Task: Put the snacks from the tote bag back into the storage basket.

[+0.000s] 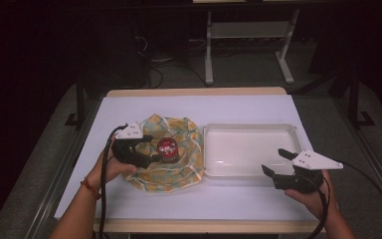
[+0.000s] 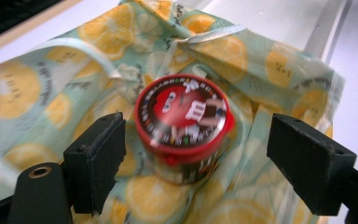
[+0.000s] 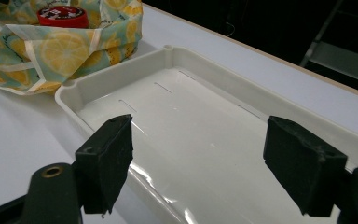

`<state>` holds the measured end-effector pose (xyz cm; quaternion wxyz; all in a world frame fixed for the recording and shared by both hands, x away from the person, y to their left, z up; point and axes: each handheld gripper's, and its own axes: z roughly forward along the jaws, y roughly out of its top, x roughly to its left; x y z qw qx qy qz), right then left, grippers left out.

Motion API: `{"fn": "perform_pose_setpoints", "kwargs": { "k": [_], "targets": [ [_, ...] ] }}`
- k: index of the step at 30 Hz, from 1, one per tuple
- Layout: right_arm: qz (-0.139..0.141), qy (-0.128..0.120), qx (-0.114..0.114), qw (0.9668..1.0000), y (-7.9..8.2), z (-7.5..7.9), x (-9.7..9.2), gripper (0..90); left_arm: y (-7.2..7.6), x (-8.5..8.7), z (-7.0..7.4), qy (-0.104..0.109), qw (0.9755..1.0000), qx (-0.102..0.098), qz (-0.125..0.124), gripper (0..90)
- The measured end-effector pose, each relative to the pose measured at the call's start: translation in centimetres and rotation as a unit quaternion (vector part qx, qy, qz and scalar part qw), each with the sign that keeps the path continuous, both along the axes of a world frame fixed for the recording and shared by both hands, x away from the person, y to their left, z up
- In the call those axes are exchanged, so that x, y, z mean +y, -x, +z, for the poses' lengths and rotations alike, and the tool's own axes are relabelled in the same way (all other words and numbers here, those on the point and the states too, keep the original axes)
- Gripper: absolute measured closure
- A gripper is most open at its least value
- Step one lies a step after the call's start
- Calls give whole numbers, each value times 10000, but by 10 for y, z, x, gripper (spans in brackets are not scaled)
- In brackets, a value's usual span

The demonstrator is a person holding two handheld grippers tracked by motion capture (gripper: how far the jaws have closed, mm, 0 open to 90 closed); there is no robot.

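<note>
High view: fixed above the near edge of the desk (image 1: 144, 104), facing forward and down; whole top and the floor beyond in frame. Left gripper view: rides the left tool (image 2: 196, 158), close in, angled down on a red-lidded tub (image 2: 184, 122) sitting on lemon-print cloth (image 2: 37, 93). Right gripper view: rides the right tool (image 3: 198, 163), low and near, looking across a white tray (image 3: 205, 140). Its far corner catches the same cloth (image 3: 65, 51) and tub (image 3: 63, 16); the high view takes in tub (image 1: 167, 148), cloth (image 1: 179, 172) and tray (image 1: 248, 149).

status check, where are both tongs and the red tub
Left tongs open, straddling red-lidded tub on lemon-print cloth. Right tongs open over empty white tray. Nothing in the way.
</note>
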<state>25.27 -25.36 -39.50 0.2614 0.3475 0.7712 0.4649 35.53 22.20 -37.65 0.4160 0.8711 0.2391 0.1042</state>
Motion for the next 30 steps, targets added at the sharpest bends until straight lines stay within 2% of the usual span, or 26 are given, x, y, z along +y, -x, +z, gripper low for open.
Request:
{"fn": "perform_pose_setpoints", "kwargs": {
  "k": [7, 9, 14, 17, 20, 23, 30],
  "targets": [
    [0, 11, 10, 10000, 1, 0, -1, 235, -12, -15, -2, -221, 9997, 96, -13, 183],
    [3, 17, 13, 10000, 1, 0, -1, 235, -13, -17, -2, -203, 9997, 112, -48, 183],
    [39, 11, 40, 10000, 1, -1, 0, 235, -18, -18, -5, -355, 9993, 111, -20, 184],
    [46, 30, 56, 10000, 1, -1, 1, 235, -20, -19, -9, -285, 9994, 152, -96, 184],
    [85, 54, 38, 9999, 1, -1, 1, 235, -22, -25, -13, -617, 9979, 104, -138, 181],
    [87, 85, 58, 9999, 2, -1, 3, 235, -24, -27, -16, -592, 9979, 218, -137, 191],
    [50, 110, 76, 9999, 4, -2, 0, 235, -28, -37, -24, -825, 9961, 264, -183, 216]
  ]
}}
